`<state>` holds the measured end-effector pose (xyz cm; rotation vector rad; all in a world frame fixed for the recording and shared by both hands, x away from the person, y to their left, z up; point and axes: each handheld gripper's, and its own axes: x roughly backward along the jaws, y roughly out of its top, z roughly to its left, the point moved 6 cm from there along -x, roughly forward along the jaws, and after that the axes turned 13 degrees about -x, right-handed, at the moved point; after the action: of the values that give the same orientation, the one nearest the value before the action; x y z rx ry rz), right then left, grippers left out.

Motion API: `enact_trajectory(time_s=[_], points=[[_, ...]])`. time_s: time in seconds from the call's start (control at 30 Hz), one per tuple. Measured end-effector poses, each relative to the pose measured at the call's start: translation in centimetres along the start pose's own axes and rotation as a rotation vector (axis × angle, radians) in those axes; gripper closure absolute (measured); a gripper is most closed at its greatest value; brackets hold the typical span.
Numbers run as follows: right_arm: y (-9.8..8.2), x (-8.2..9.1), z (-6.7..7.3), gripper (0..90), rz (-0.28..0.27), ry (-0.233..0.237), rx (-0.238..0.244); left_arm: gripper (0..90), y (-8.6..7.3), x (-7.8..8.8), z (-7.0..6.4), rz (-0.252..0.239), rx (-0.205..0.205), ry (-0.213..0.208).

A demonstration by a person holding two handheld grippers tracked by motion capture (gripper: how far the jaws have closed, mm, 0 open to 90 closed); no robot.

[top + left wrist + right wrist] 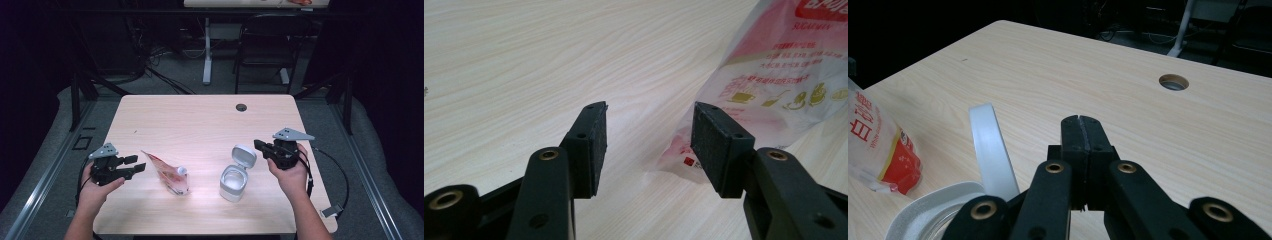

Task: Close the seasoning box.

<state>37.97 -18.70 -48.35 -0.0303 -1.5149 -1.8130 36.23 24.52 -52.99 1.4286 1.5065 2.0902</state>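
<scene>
A clear plastic bag with red print (169, 175) lies on the wooden table (200, 125), left of centre, a white scoop-like piece at its right end. My left gripper (136, 165) sits just left of it, open, nothing between its jaws; the bag (774, 75) lies close ahead on the right, past one of its pads (714, 145). A white container (234, 183) with its hinged lid (244, 156) flipped up stands right of centre. My right gripper (260, 146) is just right of the lid, shut and empty (1082, 122); the lid (990, 150) rises at its left.
A round cable hole (241, 107) sits near the table's far edge (1173, 82). Behind the table stand a dark chair (265, 45) and a white desk leg (207, 50). Cables trail from both grippers over the near table edges.
</scene>
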Motion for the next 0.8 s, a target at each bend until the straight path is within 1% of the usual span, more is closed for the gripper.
enact_trajectory(time_s=[0.1,0.3,0.43,0.6,0.8], points=[[-0.2,0.0,0.0,90.0,0.006,0.004,0.004,49.0,0.0,0.0,0.0,0.001,-0.001,0.000],[-0.4,-0.1,0.4,90.0,0.008,0.023,-0.006,49.0,0.0,0.0,0.0,0.001,-0.001,0.000],[-0.6,-0.1,0.6,90.0,0.015,0.032,0.001,49.0,0.0,0.0,0.0,0.000,-0.001,0.000],[-0.7,0.0,1.2,90.0,0.008,0.049,0.004,49.0,0.0,0.0,0.0,0.000,-0.001,0.001],[-1.0,0.0,1.9,90.0,0.021,0.066,0.018,49.0,-0.1,0.0,0.0,0.003,0.001,0.002]])
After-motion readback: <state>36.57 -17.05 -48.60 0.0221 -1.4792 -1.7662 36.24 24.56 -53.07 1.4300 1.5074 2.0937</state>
